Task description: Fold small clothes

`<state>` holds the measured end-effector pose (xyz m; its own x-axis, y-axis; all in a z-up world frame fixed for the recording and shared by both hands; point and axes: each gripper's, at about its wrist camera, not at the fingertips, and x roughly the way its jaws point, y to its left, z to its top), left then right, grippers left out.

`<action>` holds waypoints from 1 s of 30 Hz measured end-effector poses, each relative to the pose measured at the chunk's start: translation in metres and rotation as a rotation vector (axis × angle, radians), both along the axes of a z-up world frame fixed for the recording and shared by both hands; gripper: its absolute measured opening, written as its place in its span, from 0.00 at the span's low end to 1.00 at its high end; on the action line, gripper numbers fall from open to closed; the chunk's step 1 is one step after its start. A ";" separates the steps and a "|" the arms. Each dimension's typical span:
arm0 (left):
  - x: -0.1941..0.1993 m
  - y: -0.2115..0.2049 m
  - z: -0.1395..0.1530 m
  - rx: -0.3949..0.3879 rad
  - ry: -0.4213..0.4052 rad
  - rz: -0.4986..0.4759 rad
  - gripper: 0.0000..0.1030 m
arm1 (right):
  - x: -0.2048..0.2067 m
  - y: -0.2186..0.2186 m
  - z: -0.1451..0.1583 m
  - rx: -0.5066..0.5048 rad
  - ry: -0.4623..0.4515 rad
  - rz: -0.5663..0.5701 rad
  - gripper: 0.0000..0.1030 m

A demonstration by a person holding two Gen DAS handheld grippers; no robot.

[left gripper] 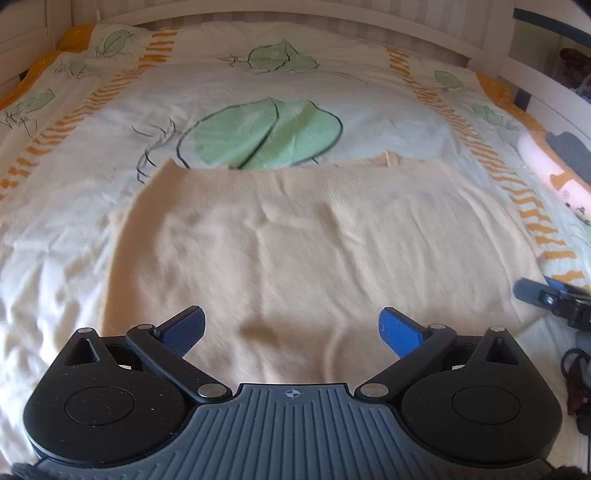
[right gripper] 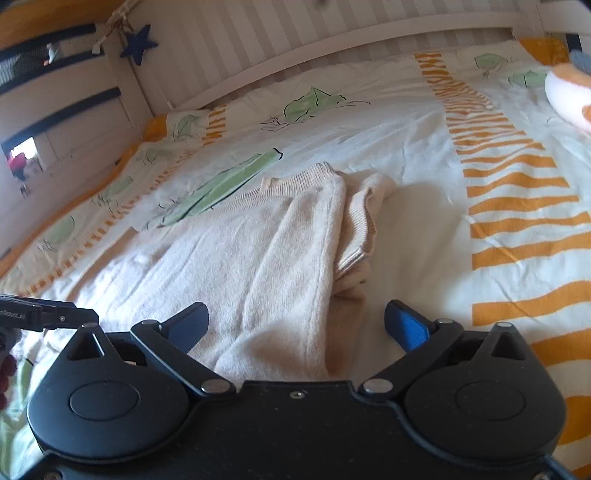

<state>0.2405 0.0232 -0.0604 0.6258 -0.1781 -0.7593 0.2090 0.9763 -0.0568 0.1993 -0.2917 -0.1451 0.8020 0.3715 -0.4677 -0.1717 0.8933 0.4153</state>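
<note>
A cream knitted garment (left gripper: 295, 240) lies flat on the bed, folded into a rough rectangle. My left gripper (left gripper: 291, 328) is open and empty, hovering over the garment's near edge. In the right wrist view the same garment (right gripper: 273, 240) shows its folded right edge with layers stacked and a sleeve tucked under. My right gripper (right gripper: 295, 325) is open and empty, straddling that right edge near its front corner. The right gripper also shows in the left wrist view (left gripper: 554, 295) at the far right. The left gripper shows in the right wrist view (right gripper: 44, 314) at the left edge.
The bed has a white cover (left gripper: 258, 85) with green leaf prints and orange striped bands (right gripper: 517, 206). A pink plush toy (left gripper: 554, 173) lies at the bed's right side. A white slatted headboard (right gripper: 332, 33) runs along the back.
</note>
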 end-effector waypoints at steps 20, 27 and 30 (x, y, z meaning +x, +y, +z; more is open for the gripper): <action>0.055 0.037 -0.001 -0.137 0.022 0.033 0.99 | 0.078 -0.040 -0.007 0.445 0.248 0.063 0.93; 0.067 0.041 -0.024 -0.083 0.081 0.072 0.99 | 0.083 -0.033 -0.009 0.412 0.276 0.029 0.68; 0.067 0.036 -0.029 -0.040 0.076 0.059 0.99 | 0.086 -0.026 -0.003 0.361 0.289 0.020 0.68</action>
<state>0.3077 0.0592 -0.0892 0.5771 -0.1743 -0.7979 0.1450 0.9833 -0.1099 0.2854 -0.3177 -0.1479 0.6485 0.5661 -0.5090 -0.0185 0.6802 0.7328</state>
